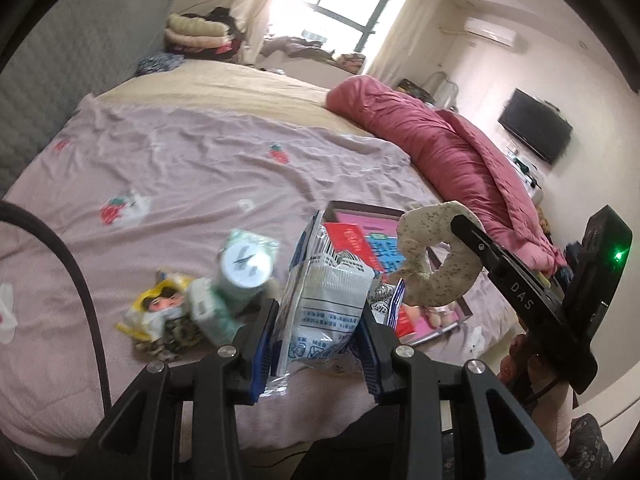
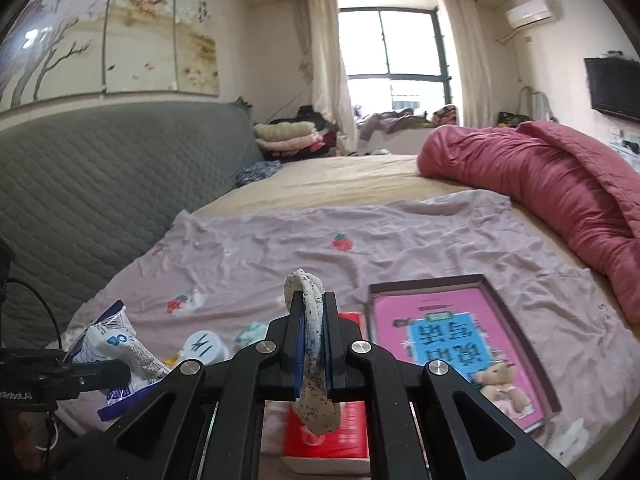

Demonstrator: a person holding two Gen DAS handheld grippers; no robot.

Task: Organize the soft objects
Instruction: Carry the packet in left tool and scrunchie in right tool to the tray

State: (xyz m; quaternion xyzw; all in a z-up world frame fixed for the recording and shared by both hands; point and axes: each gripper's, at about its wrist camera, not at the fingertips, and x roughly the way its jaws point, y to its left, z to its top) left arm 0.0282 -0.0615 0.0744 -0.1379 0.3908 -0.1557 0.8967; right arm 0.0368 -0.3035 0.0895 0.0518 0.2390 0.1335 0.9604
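My left gripper (image 1: 318, 312) is shut on a white and blue plastic pack (image 1: 324, 292) and holds it above the bed; the pack also shows in the right wrist view (image 2: 120, 356). My right gripper (image 2: 313, 308) is shut on a speckled cream fabric ring (image 2: 312, 344), which hangs from it above the red pack (image 2: 326, 436). In the left wrist view the ring (image 1: 436, 260) hangs over the pink tray (image 1: 424, 320). A green and white tissue roll (image 1: 242, 276), a yellow packet (image 1: 154, 310) and a leopard-print cloth (image 1: 176, 336) lie to the left.
The pink strawberry sheet (image 1: 180, 168) covers the bed. A red quilt (image 1: 448, 144) lies bunched along the right side. A grey padded headboard (image 2: 100, 168) stands at the left. The pink tray (image 2: 460, 340) sits at the bed's near right edge.
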